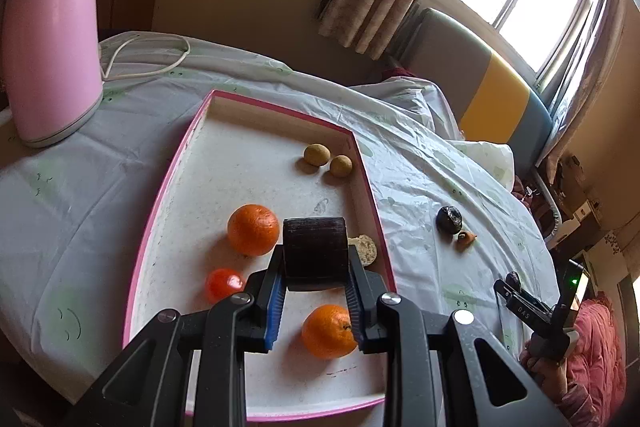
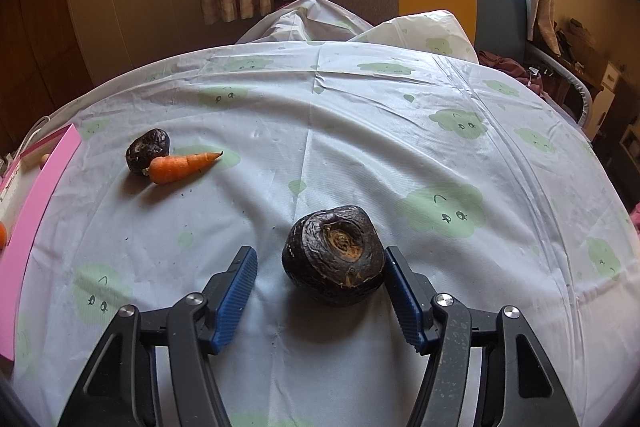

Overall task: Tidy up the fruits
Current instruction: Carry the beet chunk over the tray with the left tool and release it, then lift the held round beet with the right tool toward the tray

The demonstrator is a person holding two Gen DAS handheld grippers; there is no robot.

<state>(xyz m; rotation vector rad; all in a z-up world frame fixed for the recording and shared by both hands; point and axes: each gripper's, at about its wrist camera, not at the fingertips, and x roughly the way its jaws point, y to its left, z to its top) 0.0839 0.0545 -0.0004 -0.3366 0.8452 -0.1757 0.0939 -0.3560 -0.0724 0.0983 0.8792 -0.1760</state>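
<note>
The left gripper [image 1: 316, 269] is clenched on a dark cylindrical piece [image 1: 315, 251], both blue pads pressed to its sides, holding it above the pink-rimmed tray [image 1: 168, 187]. Inside that tray, under and around the jaws, lie an orange [image 1: 253, 229] just left of the held piece, a small red fruit [image 1: 224, 283] nearer the left rim, a second orange [image 1: 329, 331] between the finger bases, a pale round piece [image 1: 366, 247] against the right rim, and two tan round fruits [image 1: 327, 159] in the far right corner. The tray's far left floor is bare.

The right gripper [image 2: 320, 267] stands about half open around a dark round root [image 2: 334, 255] resting on the tablecloth [image 2: 360, 131]; the right pad [image 2: 402, 301] sits just beside or touching it, the left pad [image 2: 236, 301] is well apart. Toward the tray from there, a smaller dark root [image 2: 147, 151] touches a carrot [image 2: 182, 163]. Beyond the root the cloth runs bare to the table's far edge
</note>
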